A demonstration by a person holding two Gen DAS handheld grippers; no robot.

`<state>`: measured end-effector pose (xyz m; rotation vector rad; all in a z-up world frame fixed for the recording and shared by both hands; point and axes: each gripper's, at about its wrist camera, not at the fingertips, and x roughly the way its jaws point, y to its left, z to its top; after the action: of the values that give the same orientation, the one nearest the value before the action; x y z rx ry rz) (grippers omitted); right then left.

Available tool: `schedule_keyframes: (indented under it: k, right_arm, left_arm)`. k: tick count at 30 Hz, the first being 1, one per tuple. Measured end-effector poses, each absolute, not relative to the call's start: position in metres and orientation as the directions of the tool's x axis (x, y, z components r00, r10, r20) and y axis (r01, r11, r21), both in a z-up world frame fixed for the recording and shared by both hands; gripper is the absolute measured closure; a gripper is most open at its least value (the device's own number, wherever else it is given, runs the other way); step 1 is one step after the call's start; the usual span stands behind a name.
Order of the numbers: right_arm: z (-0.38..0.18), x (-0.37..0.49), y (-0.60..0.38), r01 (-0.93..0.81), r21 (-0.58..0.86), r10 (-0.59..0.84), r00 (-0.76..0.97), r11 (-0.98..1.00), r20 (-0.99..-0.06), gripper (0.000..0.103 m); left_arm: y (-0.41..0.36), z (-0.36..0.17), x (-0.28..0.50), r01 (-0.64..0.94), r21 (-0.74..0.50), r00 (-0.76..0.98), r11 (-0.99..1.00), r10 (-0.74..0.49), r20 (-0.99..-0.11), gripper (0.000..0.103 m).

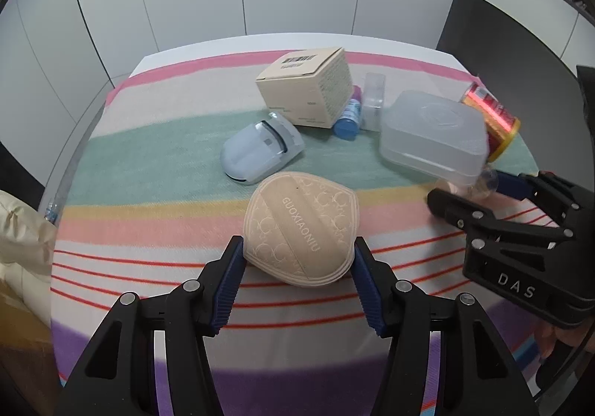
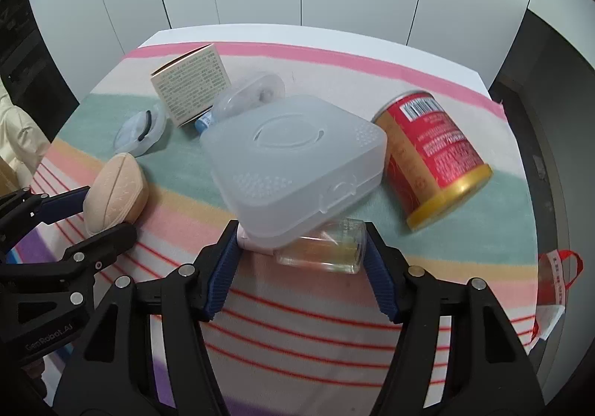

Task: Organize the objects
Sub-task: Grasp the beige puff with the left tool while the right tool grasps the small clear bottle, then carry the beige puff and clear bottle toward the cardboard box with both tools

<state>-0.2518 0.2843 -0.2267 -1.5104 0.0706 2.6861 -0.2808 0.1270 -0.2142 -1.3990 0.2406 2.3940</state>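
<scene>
My left gripper [image 1: 297, 252] is shut on a beige powder puff [image 1: 299, 226] marked GUOXIAONIU, over the striped cloth; the puff also shows in the right wrist view [image 2: 115, 189]. My right gripper [image 2: 301, 233] is shut on a small clear bottle [image 2: 323, 248] with yellowish liquid and a pink cap. A translucent plastic box [image 2: 297, 159] rests tilted on that bottle; it also shows in the left wrist view [image 1: 435, 133]. A red and gold can [image 2: 431, 155] lies on its side to the right.
A beige carton [image 1: 308, 88], a pale blue eyelash curler [image 1: 260, 152], a blue-capped tube [image 1: 349, 118] and a clear cap [image 1: 373, 99] lie at the back of the cloth-covered table [image 1: 148, 155]. A cream bag [image 1: 22, 237] is at the left edge.
</scene>
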Motion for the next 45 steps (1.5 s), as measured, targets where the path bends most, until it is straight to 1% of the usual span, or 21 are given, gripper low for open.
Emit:
schedule_keyframes:
  k: [7, 13, 20, 35, 41, 45]
  right_arm:
    - [-0.219, -0.235, 0.291, -0.094, 0.044, 0.006, -0.476, -0.995, -0.879, 0.038]
    - [-0.198, -0.217, 0.298, -0.118, 0.067, -0.005, -0.461, -0.991, -0.887, 0.038]
    - [-0.157, -0.194, 0.294, -0.110, 0.059, 0.000, -0.471, -0.992, -0.882, 0.038]
    - [-0.067, -0.137, 0.273, -0.038, 0.016, 0.005, -0.514, -0.999, -0.858, 0.038]
    - [-0.036, -0.103, 0.267, -0.032, 0.016, 0.004, -0.536, -0.999, -0.844, 0.038]
    - [-0.028, -0.087, 0.266, -0.026, 0.027, -0.008, -0.551, -0.999, -0.834, 0.038]
  left_arm:
    - [0.133, -0.191, -0.265, -0.409, -0.035, -0.447, -0.912, 0.234, -0.863, 0.045]
    - [0.134, -0.160, -0.248, -0.406, -0.038, -0.460, -0.913, 0.240, -0.855, 0.045]
    - [0.126, -0.116, -0.227, -0.394, -0.034, -0.495, -0.918, 0.243, -0.834, 0.045]
    - [0.095, -0.033, -0.173, -0.332, -0.084, -0.559, -0.939, 0.268, -0.784, 0.045]
    - [0.079, -0.009, -0.147, -0.320, -0.128, -0.573, -0.939, 0.299, -0.763, 0.045]
    - [0.073, -0.006, -0.132, -0.311, -0.129, -0.583, -0.942, 0.296, -0.757, 0.045]
